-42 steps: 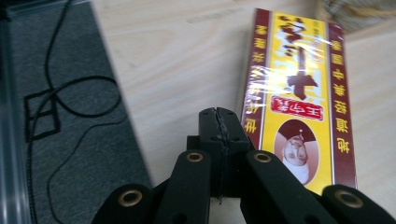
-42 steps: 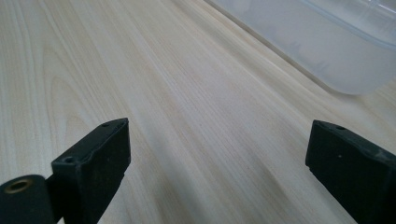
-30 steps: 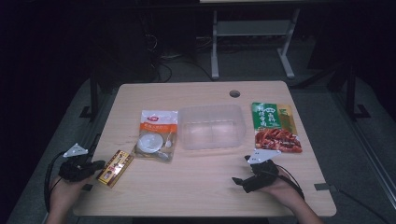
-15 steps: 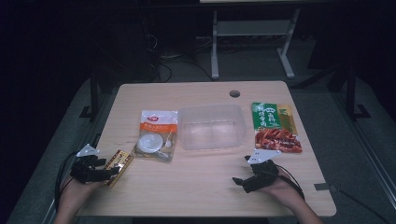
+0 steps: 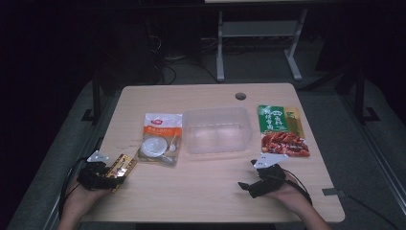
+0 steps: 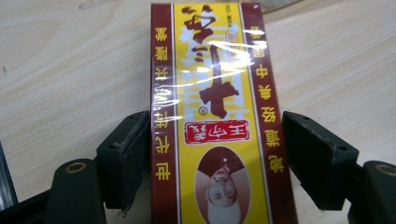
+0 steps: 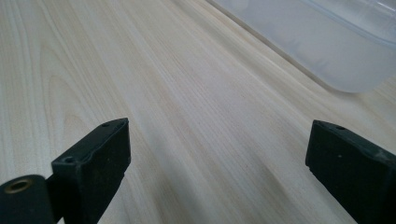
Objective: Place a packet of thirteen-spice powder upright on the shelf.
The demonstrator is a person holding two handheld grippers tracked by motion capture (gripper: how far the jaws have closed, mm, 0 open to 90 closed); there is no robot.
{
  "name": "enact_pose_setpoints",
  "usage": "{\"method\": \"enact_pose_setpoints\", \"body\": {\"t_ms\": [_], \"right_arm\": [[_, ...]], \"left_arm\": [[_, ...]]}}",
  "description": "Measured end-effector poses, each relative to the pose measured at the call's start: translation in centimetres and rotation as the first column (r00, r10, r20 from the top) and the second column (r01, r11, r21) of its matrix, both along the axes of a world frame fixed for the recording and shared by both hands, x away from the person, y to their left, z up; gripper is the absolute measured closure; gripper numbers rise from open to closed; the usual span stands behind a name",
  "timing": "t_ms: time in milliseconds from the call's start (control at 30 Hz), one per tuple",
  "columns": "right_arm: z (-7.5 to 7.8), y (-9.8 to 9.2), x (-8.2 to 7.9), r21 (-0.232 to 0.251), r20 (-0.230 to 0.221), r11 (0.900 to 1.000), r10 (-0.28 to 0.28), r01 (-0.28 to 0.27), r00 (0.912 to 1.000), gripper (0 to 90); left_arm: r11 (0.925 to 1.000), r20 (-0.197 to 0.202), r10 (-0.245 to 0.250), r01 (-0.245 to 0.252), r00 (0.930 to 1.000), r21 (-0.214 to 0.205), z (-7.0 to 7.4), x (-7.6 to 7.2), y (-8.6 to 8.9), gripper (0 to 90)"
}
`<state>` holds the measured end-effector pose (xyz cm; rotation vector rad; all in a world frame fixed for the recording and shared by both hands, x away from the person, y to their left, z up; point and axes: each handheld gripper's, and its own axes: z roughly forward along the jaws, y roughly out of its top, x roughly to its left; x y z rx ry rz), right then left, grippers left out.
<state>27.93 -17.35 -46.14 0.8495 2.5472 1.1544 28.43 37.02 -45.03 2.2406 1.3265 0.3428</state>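
Since a second ago the left tool (image 5: 114,173) has slid forward; its jaws, just opened, now straddle the red-and-yellow box (image 6: 217,121) lying on the surface (image 5: 206,191), right pad clear of it. The right tool (image 5: 249,179) rests spread, empty.

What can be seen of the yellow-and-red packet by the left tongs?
The flat rectangular yellow-and-red packet has dark red borders, printed characters and a glossy film wrap. It lies flat on the light wooden table near its left front corner, between the open jaws of the left tongs. One pad sits at its edge; the other stands clear.
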Motion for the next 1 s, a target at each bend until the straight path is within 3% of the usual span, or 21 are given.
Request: {"method": "enact_pose_setpoints", "body": {"t_ms": [367, 500, 733, 1000], "right_arm": [[0.0, 0.0, 0.0, 0.0, 0.002, 1.0, 0.003, -0.003, 1.0, 6.3], [0.0, 0.0, 0.0, 0.001, 0.0, 1.0, 0.001, -0.001, 1.0, 6.4], [0.1, 0.0, 0.0, 0.0, -0.008, 0.9999, 0.011, -0.011, 0.9999, 6.6], [0.8, 0.2, -0.1, 0.012, -0.011, 0.9977, 0.067, -0.067, 0.9977, 6.4]], "left_arm": [[0.9996, -0.014, 0.002, -0.001, 0.9999, 0.028, 0.1, 0.1, -0.2, 31.1], [1.0, -0.023, 0.004, -0.004, 0.9997, 0.006, 0.3, 0.2, -0.1, 31.5], [0.9999, 0.039, 0.002, -0.002, 0.9992, -0.01, 1.7, -0.2, 0.4, 31.7], [0.9942, 0.104, -0.049, 0.058, 0.9934, -0.09, 3.4, -0.8, -1.5, 31.8]]}}
